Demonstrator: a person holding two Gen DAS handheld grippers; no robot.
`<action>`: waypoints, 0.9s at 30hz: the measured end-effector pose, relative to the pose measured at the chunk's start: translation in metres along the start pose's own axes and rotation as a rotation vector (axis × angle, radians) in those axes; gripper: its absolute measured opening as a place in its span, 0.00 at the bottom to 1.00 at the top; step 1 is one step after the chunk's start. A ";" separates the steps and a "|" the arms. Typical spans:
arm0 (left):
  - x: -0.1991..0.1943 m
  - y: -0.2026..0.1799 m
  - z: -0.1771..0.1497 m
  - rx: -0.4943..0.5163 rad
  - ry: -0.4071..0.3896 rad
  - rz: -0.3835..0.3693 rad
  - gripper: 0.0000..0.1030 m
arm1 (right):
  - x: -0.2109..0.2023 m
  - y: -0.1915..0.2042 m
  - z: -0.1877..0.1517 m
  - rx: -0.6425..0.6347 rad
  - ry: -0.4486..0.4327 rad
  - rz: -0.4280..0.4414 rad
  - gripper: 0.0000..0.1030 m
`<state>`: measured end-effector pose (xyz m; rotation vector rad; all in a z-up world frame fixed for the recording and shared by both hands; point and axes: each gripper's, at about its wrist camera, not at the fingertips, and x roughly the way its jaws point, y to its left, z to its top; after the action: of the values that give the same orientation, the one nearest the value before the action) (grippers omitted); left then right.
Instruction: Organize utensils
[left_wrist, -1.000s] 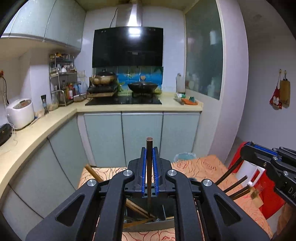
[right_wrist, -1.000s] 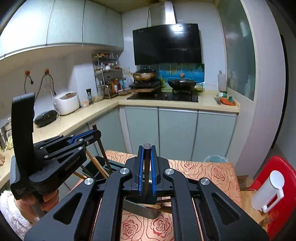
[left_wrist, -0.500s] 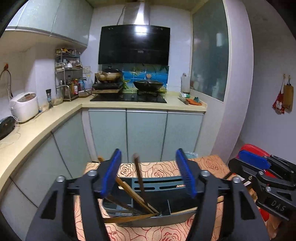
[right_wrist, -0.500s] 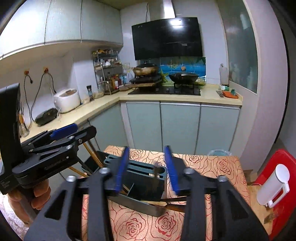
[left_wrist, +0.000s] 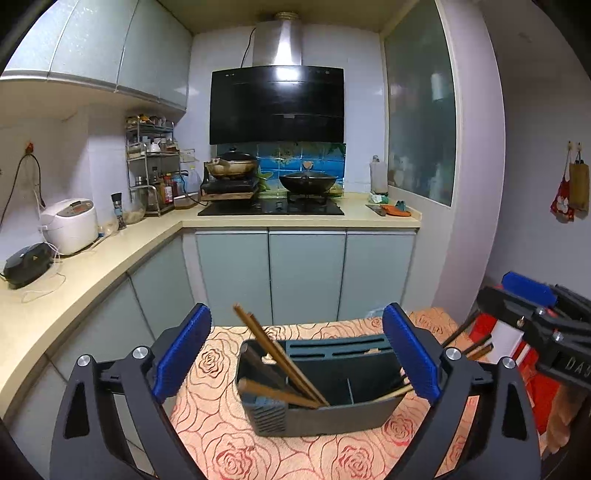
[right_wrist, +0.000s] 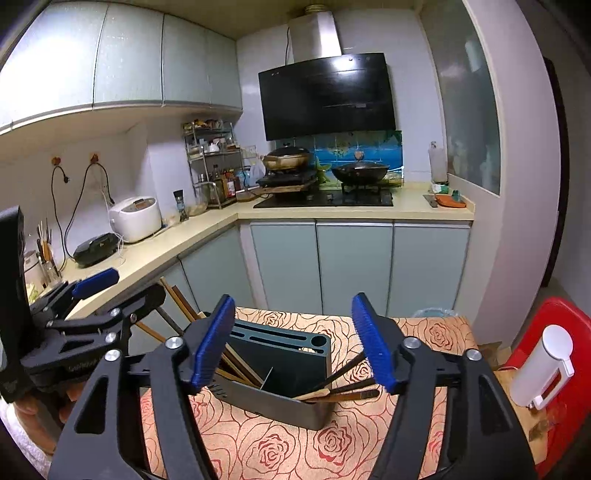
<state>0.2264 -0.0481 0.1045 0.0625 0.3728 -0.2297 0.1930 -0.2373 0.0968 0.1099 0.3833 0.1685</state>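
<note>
Chopsticks (left_wrist: 280, 358) lean in dark holder (left_wrist: 332, 410) on table. L gripper (left_wrist: 295, 354) & R gripper (right_wrist: 295, 339) just opened, wide, nothing btwn pads. Step: release done. Next, prob.: back off, fetch more.

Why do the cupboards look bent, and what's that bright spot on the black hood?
Left wrist view: the fisheye lens bows the cupboards and darkens the corners; a light glares on the hood. Right wrist view: same bending, glare on the hood; both sharp.
</note>
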 end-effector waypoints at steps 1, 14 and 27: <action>-0.002 0.000 -0.002 0.001 0.001 0.003 0.88 | -0.002 0.000 -0.001 0.002 -0.001 -0.001 0.64; -0.040 0.005 -0.040 -0.005 0.020 0.057 0.90 | -0.027 0.004 -0.037 0.039 -0.016 -0.037 0.90; -0.084 0.016 -0.089 -0.024 0.026 0.113 0.93 | -0.048 0.023 -0.096 -0.035 0.020 -0.107 0.93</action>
<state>0.1228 -0.0058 0.0529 0.0627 0.3968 -0.1131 0.1090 -0.2162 0.0290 0.0530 0.4047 0.0712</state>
